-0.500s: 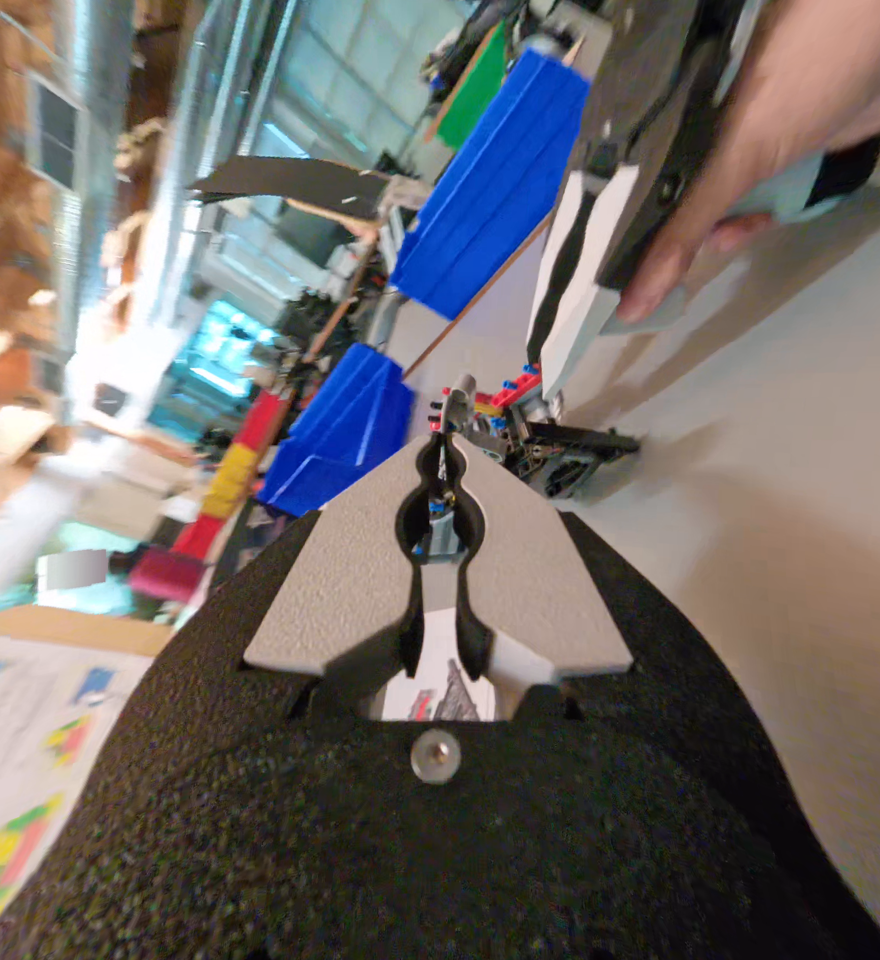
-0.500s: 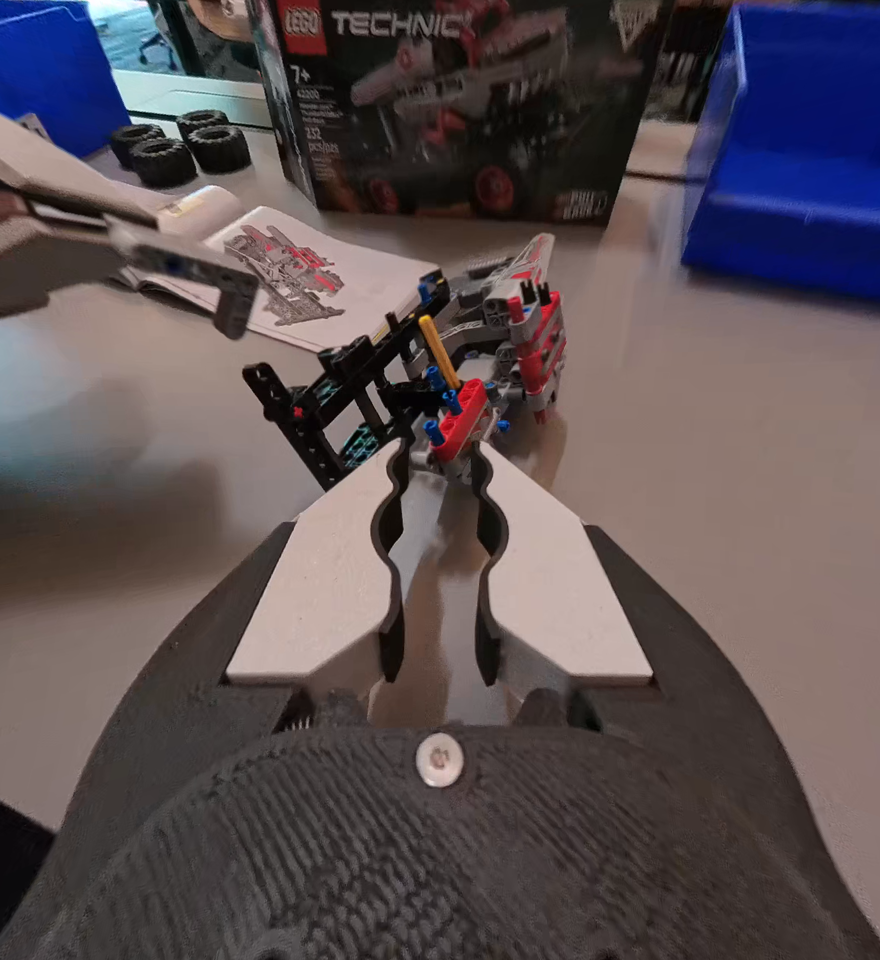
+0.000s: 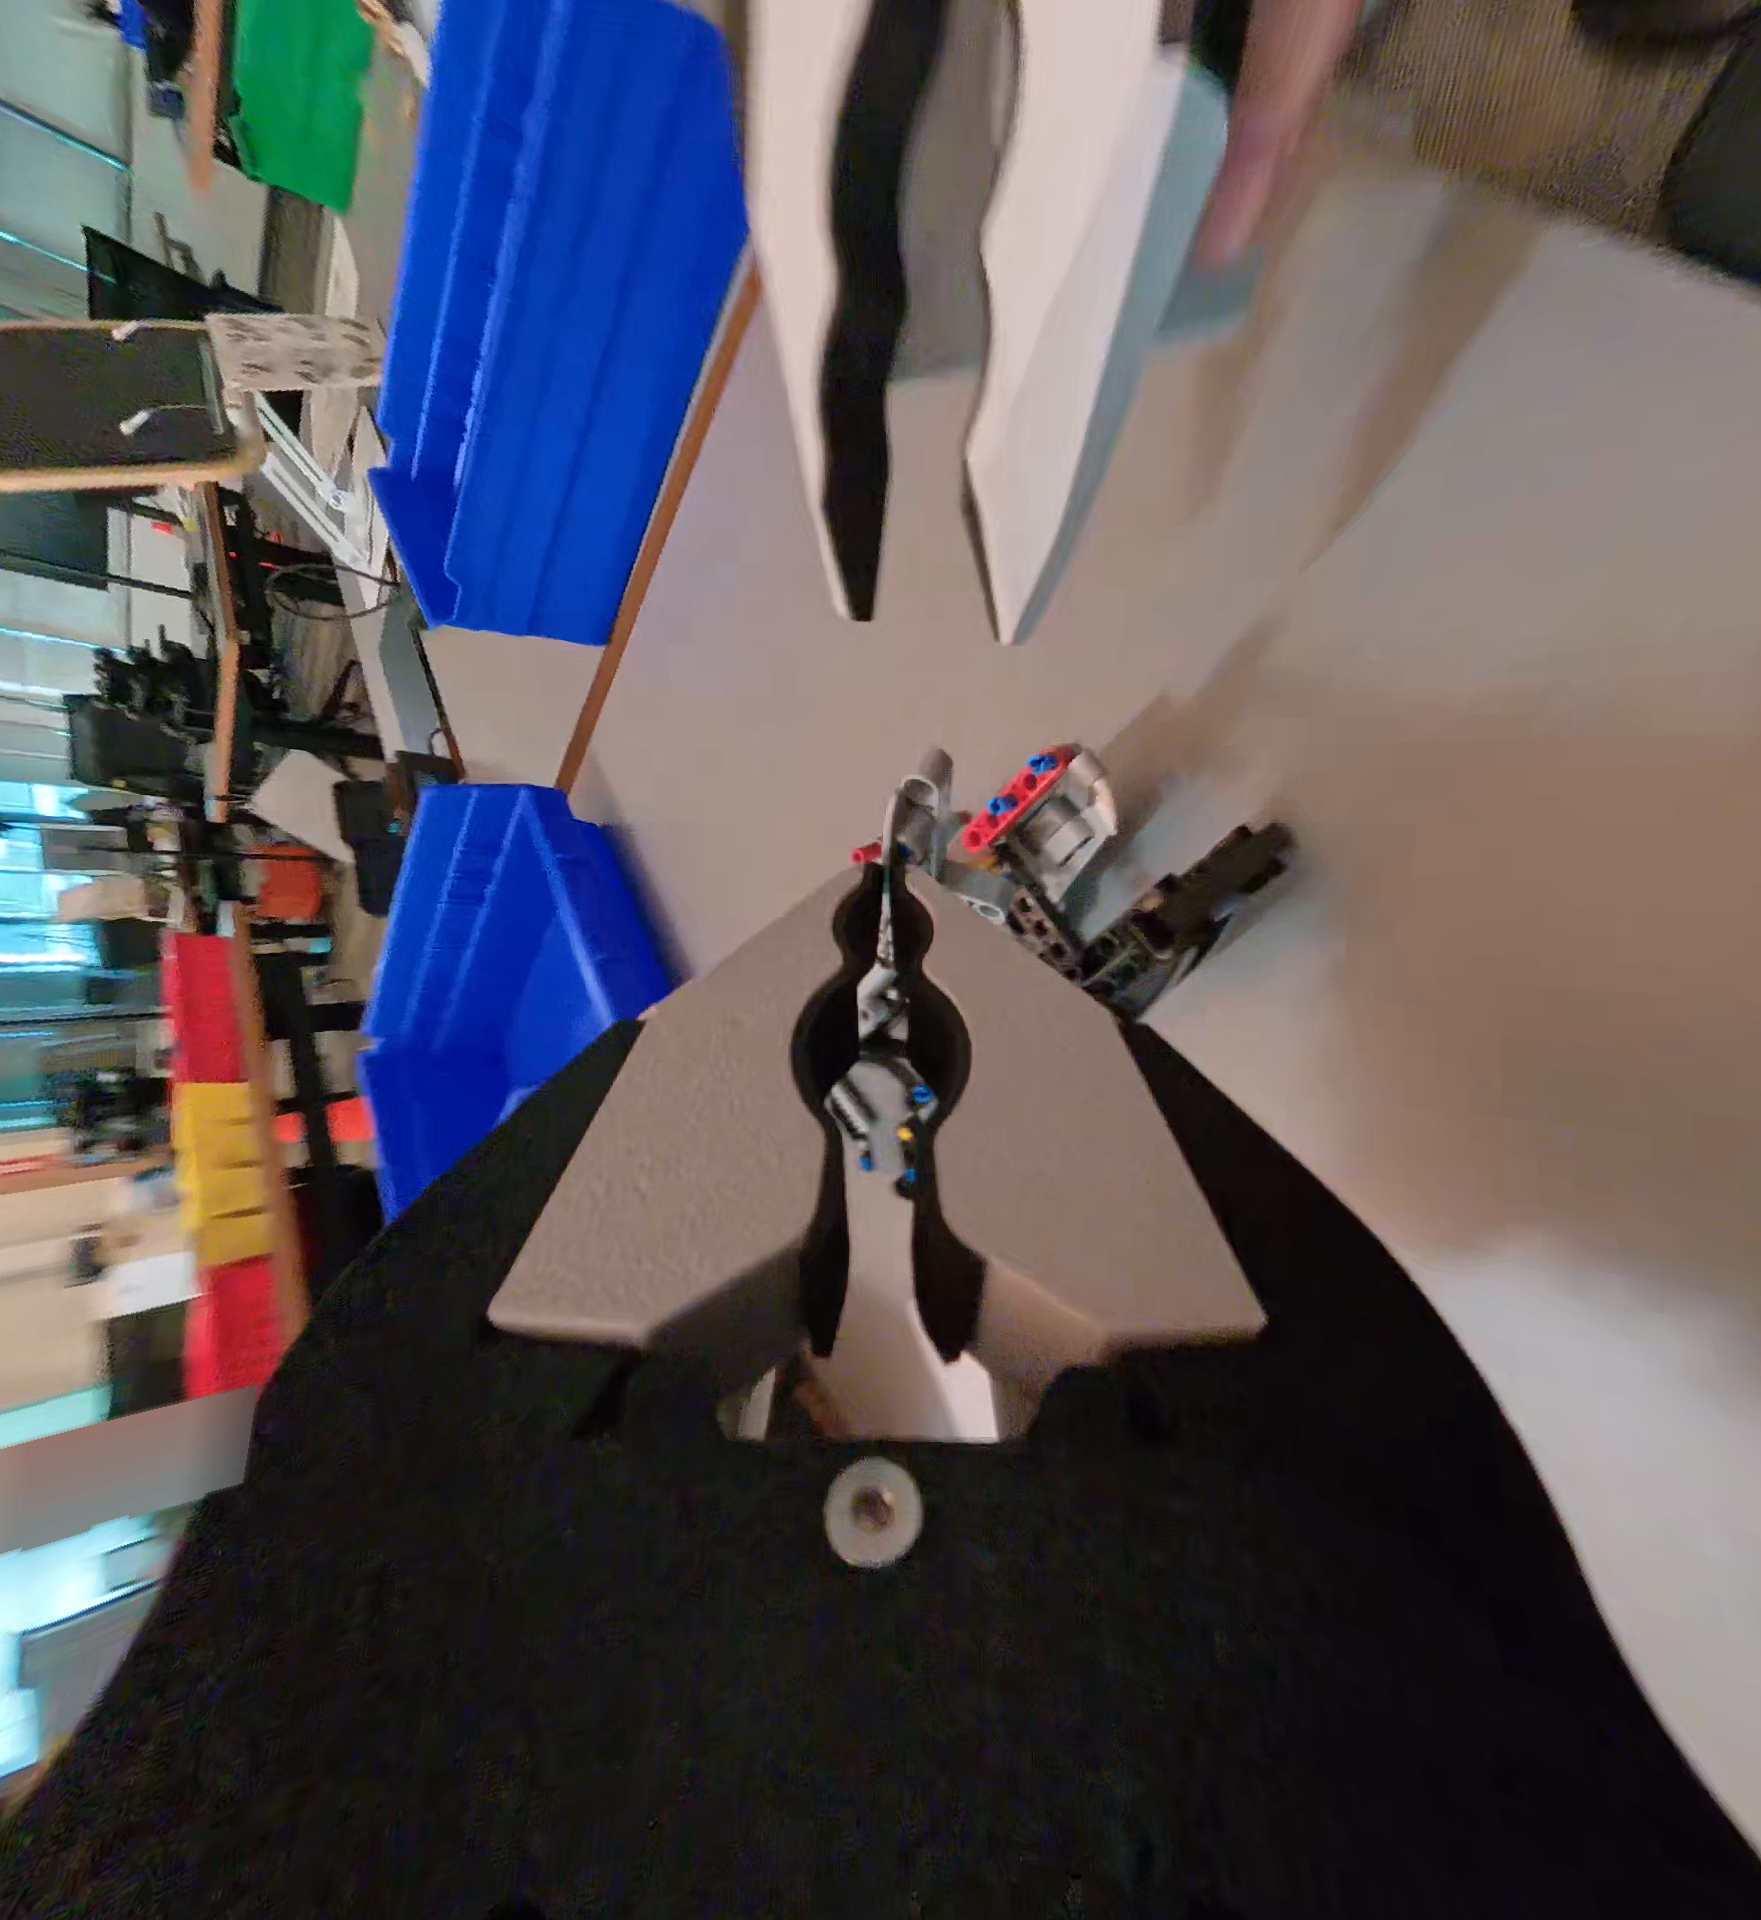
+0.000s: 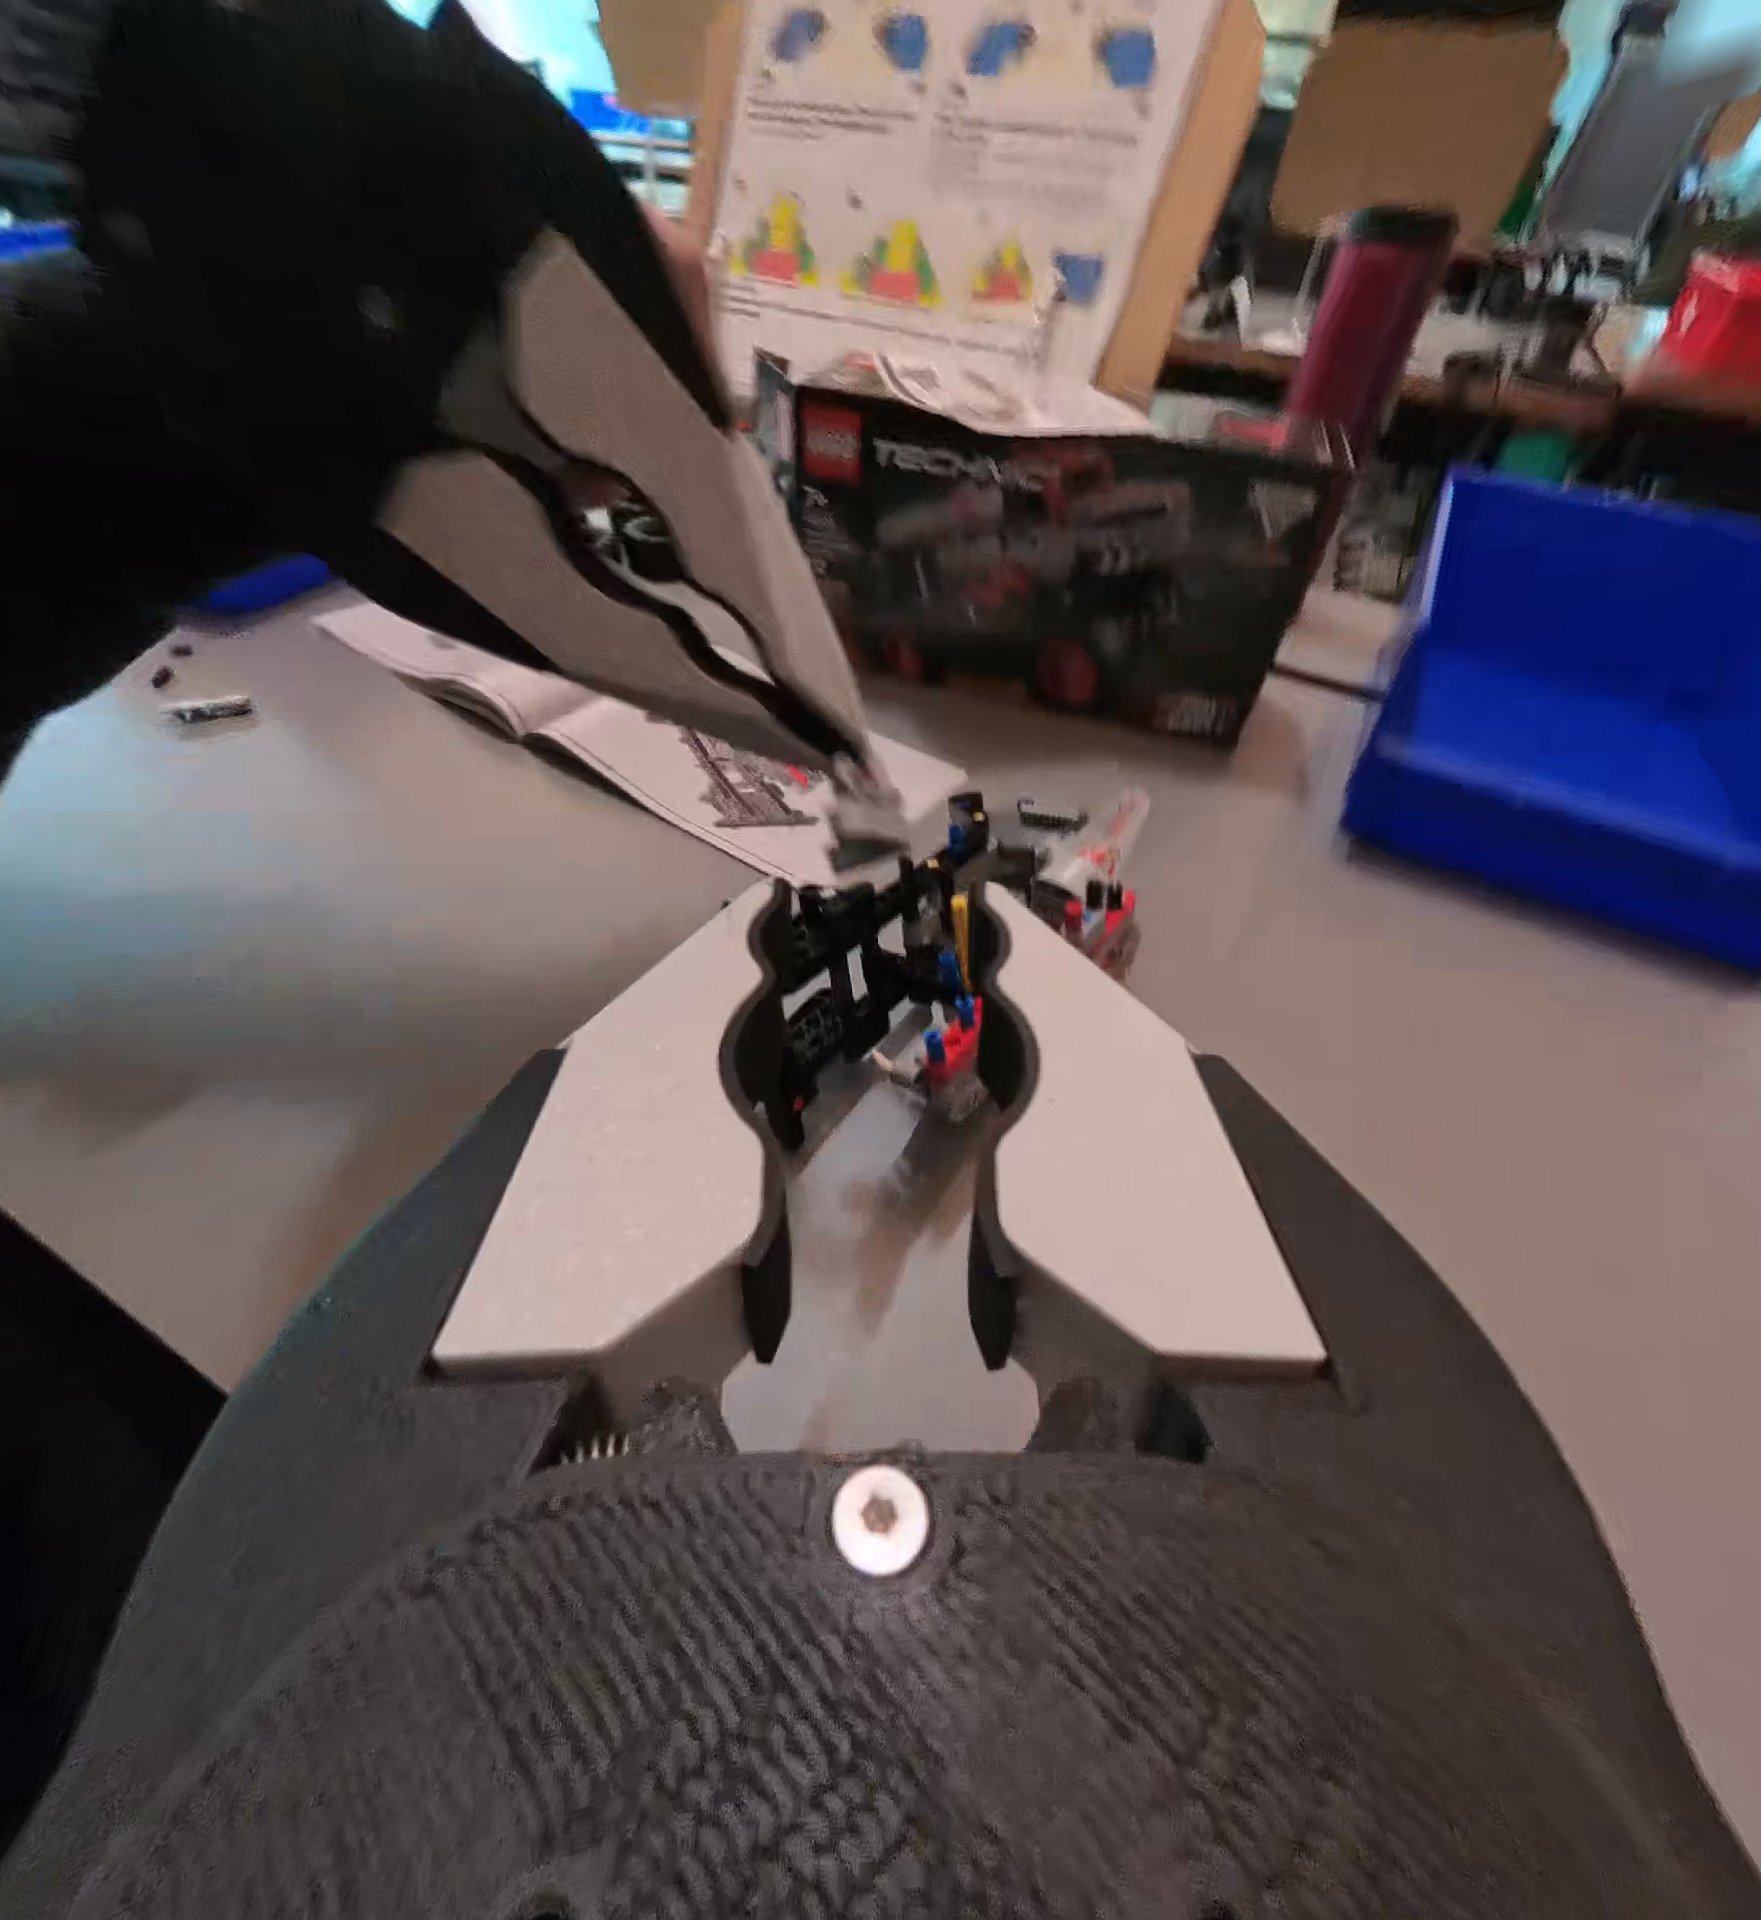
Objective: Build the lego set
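The half-built lego model (image 4: 1094, 914), a black frame with red, grey and blue parts, stands on the grey table (image 4: 232, 935); it also shows in the left wrist view (image 3: 1052, 831). My left gripper (image 3: 891, 883) is shut on a small grey lego piece (image 3: 881, 1117) with blue pins. In the right wrist view the left gripper (image 4: 845, 753) reaches in from the upper left and holds that piece (image 4: 865, 821) just above the model's far left end. My right gripper (image 4: 881, 914) is open and empty, short of the model; it hangs above the table in the left wrist view (image 3: 928, 623).
An open instruction booklet (image 4: 585, 727) lies behind the model, with the set's box (image 4: 1042, 561) and a poster board beyond. A blue bin (image 4: 1603, 707) stands at the right. Two blue bins (image 3: 564, 312) line the table's far edge. Small loose parts (image 4: 206, 710) lie at the left. The grippers' ends are close to 4 centimeters from one another.
My left gripper has carried the grey piece in close over the model. My right gripper has drawn back from the model and still stands open.
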Motion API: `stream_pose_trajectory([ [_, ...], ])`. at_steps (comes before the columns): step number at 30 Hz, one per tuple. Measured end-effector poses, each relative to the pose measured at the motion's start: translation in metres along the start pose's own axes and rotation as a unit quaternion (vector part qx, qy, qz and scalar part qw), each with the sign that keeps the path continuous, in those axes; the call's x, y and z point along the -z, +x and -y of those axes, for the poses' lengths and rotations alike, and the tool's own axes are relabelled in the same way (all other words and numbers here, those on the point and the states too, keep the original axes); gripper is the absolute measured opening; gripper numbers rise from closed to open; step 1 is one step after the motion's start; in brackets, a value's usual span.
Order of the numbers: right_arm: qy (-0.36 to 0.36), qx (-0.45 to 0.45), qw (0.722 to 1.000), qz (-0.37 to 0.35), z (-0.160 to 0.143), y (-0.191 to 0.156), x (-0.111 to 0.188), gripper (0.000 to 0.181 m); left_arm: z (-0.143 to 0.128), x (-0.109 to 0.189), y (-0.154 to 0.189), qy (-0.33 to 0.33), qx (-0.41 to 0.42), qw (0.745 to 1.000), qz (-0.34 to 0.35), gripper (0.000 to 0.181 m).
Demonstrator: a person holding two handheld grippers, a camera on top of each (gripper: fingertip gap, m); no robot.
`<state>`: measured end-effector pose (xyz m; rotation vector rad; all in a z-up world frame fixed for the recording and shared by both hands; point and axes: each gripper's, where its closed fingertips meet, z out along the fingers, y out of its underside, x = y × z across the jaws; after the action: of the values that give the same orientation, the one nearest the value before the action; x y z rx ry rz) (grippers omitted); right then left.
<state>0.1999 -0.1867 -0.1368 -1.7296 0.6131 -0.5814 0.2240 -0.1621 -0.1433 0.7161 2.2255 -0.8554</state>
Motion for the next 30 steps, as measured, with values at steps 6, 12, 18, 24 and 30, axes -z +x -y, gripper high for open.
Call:
stream_pose_trajectory([
  [6, -0.057, 0.075, 0.996, -0.009, -0.015, 0.001, -0.009, 0.025, 0.013, -0.030, 0.007, -0.063, -0.129, 0.989, -0.015, 0.000],
  [12, -0.052, 0.079, 0.995, -0.036, -0.027, 0.013, -0.017, 0.006, 0.011, -0.039, 0.010, -0.079, -0.169, 0.982, -0.031, 0.000],
  [18, 0.010, -0.015, 0.997, -0.070, -0.028, 0.031, -0.020, 0.000, 0.008, -0.042, -0.011, -0.033, -0.089, 0.995, 0.011, 0.005],
  [24, 0.040, -0.130, 0.988, -0.071, -0.041, 0.030, -0.021, 0.000, -0.026, -0.032, -0.035, 0.036, 0.165, 0.985, 0.042, 0.013],
  [30, 0.045, -0.112, 0.986, -0.118, -0.036, 0.031, -0.020, 0.000, -0.040, -0.036, -0.025, 0.115, 0.301, 0.947, -0.011, 0.012],
])
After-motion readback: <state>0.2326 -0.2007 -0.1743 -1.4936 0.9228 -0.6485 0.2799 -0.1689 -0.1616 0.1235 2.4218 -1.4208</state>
